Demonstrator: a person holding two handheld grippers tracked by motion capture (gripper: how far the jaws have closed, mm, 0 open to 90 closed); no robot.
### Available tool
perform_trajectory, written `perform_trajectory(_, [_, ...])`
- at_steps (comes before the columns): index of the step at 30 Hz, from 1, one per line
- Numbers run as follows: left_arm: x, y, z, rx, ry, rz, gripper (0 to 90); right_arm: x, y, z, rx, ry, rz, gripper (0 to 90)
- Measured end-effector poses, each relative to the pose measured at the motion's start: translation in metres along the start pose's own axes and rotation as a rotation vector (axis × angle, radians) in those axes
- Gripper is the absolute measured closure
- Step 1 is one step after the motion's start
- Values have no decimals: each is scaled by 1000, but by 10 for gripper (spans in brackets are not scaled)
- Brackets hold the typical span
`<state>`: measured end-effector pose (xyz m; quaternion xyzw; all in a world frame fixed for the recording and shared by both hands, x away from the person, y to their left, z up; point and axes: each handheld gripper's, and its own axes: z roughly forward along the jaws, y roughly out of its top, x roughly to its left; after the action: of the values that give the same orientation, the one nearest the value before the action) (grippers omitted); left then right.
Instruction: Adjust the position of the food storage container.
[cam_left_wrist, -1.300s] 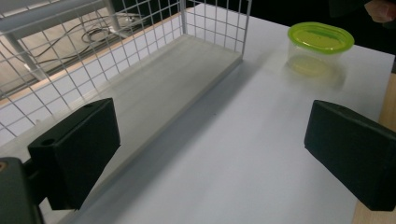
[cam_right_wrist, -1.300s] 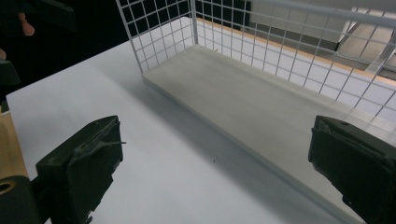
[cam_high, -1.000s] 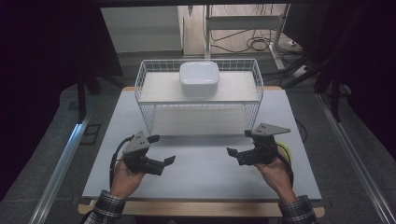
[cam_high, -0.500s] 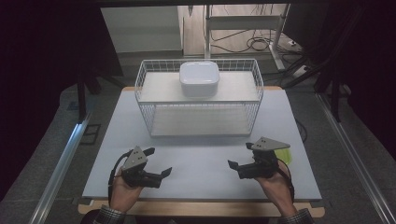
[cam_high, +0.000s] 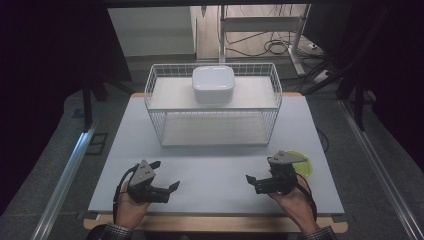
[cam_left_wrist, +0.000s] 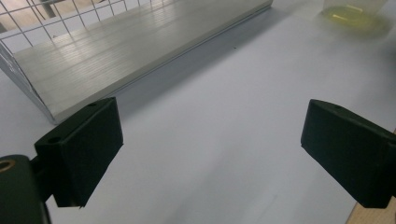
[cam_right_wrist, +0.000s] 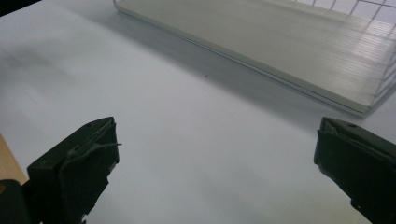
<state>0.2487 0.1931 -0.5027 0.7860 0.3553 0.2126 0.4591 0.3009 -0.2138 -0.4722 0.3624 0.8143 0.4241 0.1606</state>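
My left gripper (cam_high: 165, 175) rests low over the white table (cam_high: 215, 170) near its front left, held in a hand, jaws wide apart with nothing between them. The right gripper (cam_high: 259, 170) mirrors it at the front right, also open and empty. A white wire rack (cam_high: 212, 107) stands at the back middle, and a white square lidded box (cam_high: 213, 84) sits on its upper shelf. In the left gripper view, my left gripper (cam_left_wrist: 210, 154) faces the rack's lower board (cam_left_wrist: 130, 42). The right gripper (cam_right_wrist: 215, 168) looks at that lower board (cam_right_wrist: 280, 42) from the other side.
A yellow-green round dish (cam_high: 301, 164) lies on the table just behind the right gripper, and the same dish (cam_left_wrist: 355, 16) shows at the far right in the left gripper view. Dark floor and rails flank the table; cables lie behind it.
Both hands have drawn back toward the table's near edge with their grippers. The jaws stay open and the rack and box have not moved.
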Motion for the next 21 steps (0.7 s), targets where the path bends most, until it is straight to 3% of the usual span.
perform_trajectory(4, [-1,-1,2,8,3,10,52,-6,0,-4,9,-27,27,66])
perform_trajectory(8, [-1,-2,3,11,0,14,53,-13,1,-14,-5,-63,44,254])
perform_trajectory(13, [-1,-3,4,15,1,17,53,-26,0,-30,-5,-162,31,469])
perform_trajectory(17, [-2,-3,5,21,0,23,53,-42,-3,-42,-11,-198,78,635])
perform_trajectory(21, [-2,-4,6,27,-1,26,53,-58,-8,-51,10,-286,133,773])
